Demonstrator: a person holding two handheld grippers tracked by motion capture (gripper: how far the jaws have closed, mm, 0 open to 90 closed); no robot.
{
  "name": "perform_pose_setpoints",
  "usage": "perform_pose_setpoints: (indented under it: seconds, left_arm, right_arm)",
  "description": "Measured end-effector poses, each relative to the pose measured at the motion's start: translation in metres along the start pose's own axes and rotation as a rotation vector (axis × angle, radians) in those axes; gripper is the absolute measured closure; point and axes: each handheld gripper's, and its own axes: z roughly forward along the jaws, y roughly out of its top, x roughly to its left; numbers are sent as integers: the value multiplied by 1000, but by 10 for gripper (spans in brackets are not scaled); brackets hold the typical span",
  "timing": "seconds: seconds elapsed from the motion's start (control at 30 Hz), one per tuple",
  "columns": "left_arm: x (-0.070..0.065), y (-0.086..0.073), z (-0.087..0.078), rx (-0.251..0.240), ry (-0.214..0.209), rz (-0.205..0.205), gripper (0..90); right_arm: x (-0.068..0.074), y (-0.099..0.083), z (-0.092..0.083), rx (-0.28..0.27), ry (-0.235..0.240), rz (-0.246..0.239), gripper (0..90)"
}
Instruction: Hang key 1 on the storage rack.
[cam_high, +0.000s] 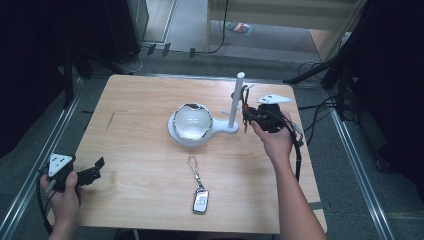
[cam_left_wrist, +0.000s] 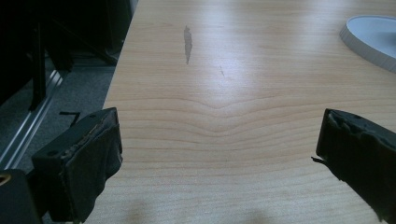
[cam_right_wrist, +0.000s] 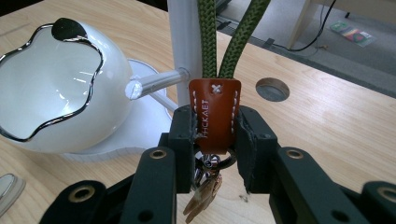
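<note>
Right gripper (cam_right_wrist: 215, 140): its fingers pinch the brown leather tab (cam_right_wrist: 215, 114) of a key strap, close to the white pole (cam_high: 236, 100).
Key strap: two green cords (cam_right_wrist: 208, 37) go up from the tab. They seem to loop over the pole or one of its pegs, but the top is cut off, so I cannot be sure.
Keys (cam_right_wrist: 203, 196): they hang under the tab on a metal ring and dangle just above the surface (cam_high: 145, 190).
How it will handle: the strap is light and floppy. The cord bends any way it likes, and the keys will swing and clink. The leather tab is the flat, firm bit, so that is the best place to hold. Nothing here should break.
Peg (cam_right_wrist: 156, 83): a short silver peg sticks out of the pole, just beside the tab.
White bowl (cam_high: 190, 121): it sits on the stand's round base, beside the pole. It looks easy to chip, so keep the keys away from it.
Car key (cam_high: 200, 201): it lies flat near the front edge, well apart from the stand.
Left gripper (cam_left_wrist: 219, 149): its fingers are spread wide with nothing between them, low over the bare wood at the left.
</note>
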Motion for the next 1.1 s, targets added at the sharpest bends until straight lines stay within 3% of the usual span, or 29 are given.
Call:
perform_pose_setpoints:
  seconds: [0.37, 0.67, 1.1]
  left_arm:
    - [0, 0, 0, 3, -1, -2, 6]
    - [1, 0, 0, 5, -2, -3, 6]
    - [1, 0, 0, 5, -4, -5, 6]
  right_arm:
    - [4, -2, 11, -24, -37, -34, 689]
    - [7, -5, 20, -59, -56, -13, 669]
    - [10, -4, 19, -48, -64, -10, 581]
